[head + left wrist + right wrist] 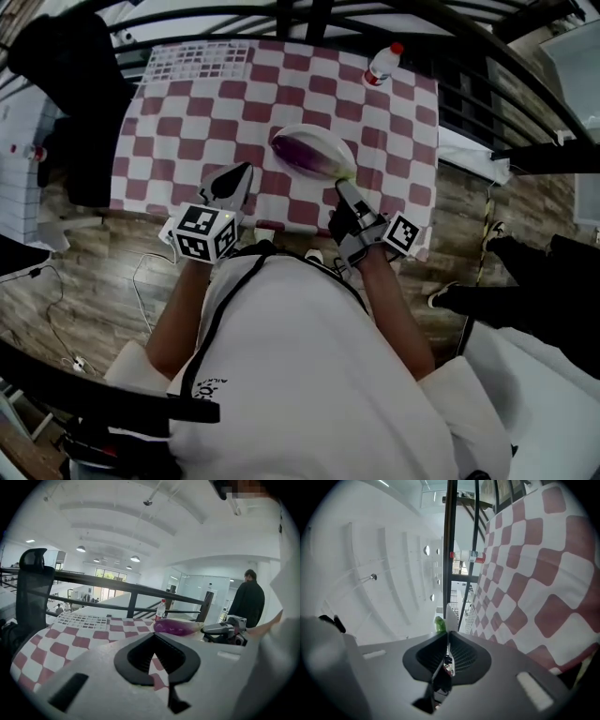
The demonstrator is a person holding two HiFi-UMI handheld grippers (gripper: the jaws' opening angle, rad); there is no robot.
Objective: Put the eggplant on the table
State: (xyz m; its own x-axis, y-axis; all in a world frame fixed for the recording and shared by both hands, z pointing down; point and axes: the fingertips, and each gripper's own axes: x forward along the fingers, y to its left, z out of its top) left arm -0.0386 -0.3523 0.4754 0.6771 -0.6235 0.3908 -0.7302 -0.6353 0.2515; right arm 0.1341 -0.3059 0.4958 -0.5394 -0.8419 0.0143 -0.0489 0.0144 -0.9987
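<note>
A purple eggplant (302,154) lies on a white oval plate (330,141) near the front of the checkered table (187,112). My right gripper (343,186) is at the plate's near right end and shut on its thin rim, turned on its side. In the right gripper view the white plate edge (451,617) and the green stem (439,623) stick out past the closed right gripper (447,633). My left gripper (239,172) is shut and holds nothing, left of the plate over the table's front edge. The left gripper view shows the eggplant (174,627) beyond the left gripper (152,637).
A plastic bottle with a red cap (382,64) lies at the table's far right. A black chair (75,94) stands at the left. A dark railing (131,588) runs behind the table. A person in black (248,602) stands in the background.
</note>
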